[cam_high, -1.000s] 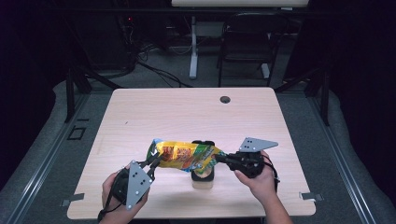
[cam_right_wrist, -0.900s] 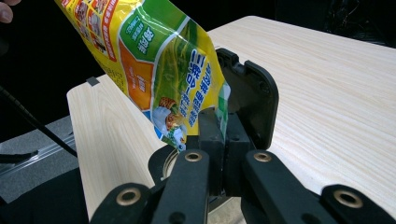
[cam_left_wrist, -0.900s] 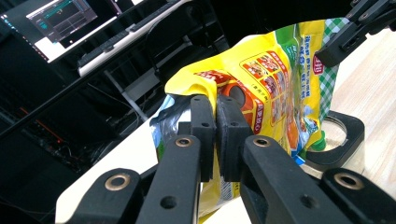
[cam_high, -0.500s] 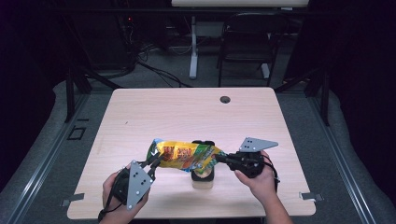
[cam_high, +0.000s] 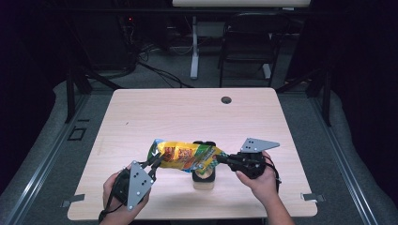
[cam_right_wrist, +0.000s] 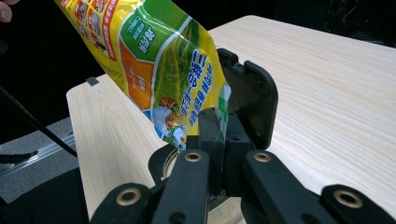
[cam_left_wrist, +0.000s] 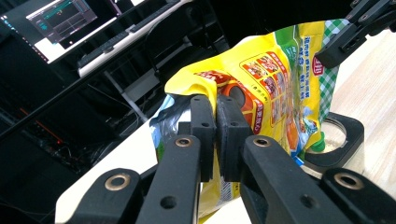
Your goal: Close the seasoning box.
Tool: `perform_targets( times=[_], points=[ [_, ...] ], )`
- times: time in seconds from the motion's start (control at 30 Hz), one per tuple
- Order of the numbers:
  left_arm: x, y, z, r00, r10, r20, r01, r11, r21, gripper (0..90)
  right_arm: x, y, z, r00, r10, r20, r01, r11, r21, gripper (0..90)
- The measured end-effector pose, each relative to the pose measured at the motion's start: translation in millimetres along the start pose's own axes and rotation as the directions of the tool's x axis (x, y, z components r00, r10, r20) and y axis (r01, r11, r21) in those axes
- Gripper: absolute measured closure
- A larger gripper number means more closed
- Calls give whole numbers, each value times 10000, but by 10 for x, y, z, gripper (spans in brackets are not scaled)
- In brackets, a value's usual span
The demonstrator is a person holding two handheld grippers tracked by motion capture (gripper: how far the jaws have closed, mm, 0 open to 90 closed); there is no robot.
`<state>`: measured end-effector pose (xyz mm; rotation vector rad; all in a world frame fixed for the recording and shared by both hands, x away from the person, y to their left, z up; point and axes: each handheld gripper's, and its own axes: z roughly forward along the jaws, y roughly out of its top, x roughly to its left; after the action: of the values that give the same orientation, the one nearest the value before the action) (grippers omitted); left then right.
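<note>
Nearest the person, the left gripper (cam_high: 152, 165) has its fingers (cam_left_wrist: 205, 135) clenched on one end of the yellow snack bag (cam_high: 185, 155), the foil edge pinched flat between the pads. The right gripper (cam_high: 220, 159) has its fingers (cam_right_wrist: 211, 135) clamped on the opposite end of the bag, at the green-checked corner. The bag hangs stretched between the two grippers, lifted off the table (cam_high: 187, 112) and tilted slightly, directly above a black-rimmed container (cam_high: 204, 176) that stands on the table beneath its right half.

The left hand (cam_high: 123, 190) sits low at the near table edge, its gripper angled up and rightward toward the bag. The right hand (cam_high: 258, 176) reaches in from the right, its gripper pointing leftward, almost level.

Compared with the earlier frames, nothing has shifted: both hands, the bag and the container keep the same places. Farther back, a small dark grommet (cam_high: 226, 100) sits near the far table edge.
</note>
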<state>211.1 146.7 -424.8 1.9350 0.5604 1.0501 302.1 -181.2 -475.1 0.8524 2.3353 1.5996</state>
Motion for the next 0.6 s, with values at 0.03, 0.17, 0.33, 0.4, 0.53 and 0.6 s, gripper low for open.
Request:
perform_targets(
  times=[0.03, 0.17, 0.33, 0.4, 0.53, 0.6],
  points=[
    [4, 1, -5, 10000, 1, 14, -1, 10000, 16, 871, 3, 1, 1, 10000, 22, -26, -22, 10000, -34, 896],
    [15, 4, -18, 10000, 5, -46, -5, 10000, -7, 872, 12, 9, 1, 9999, 63, -121, -63, 10000, -63, 896],
    [50, 4, -25, 9999, -90, -134, 90, 9999, -57, 871, 34, 30, -4, 9994, 73, -334, -75, 10000, -53, 898],
    [71, 2, -28, 9998, -147, -140, 147, 9999, -45, 870, 29, 30, -5, 9981, 159, -601, -164, 9998, -91, 899],
    [72, 13, -34, 9999, -78, -133, 78, 10000, -10, 871, 16, 29, -10, 9964, 254, -810, -263, 9996, -92, 900],
    [67, 15, -30, 9999, -85, -120, 85, 10000, -20, 871, 13, 30, -14, 9962, 310, -813, -318, 9995, -90, 900]
  ],
)
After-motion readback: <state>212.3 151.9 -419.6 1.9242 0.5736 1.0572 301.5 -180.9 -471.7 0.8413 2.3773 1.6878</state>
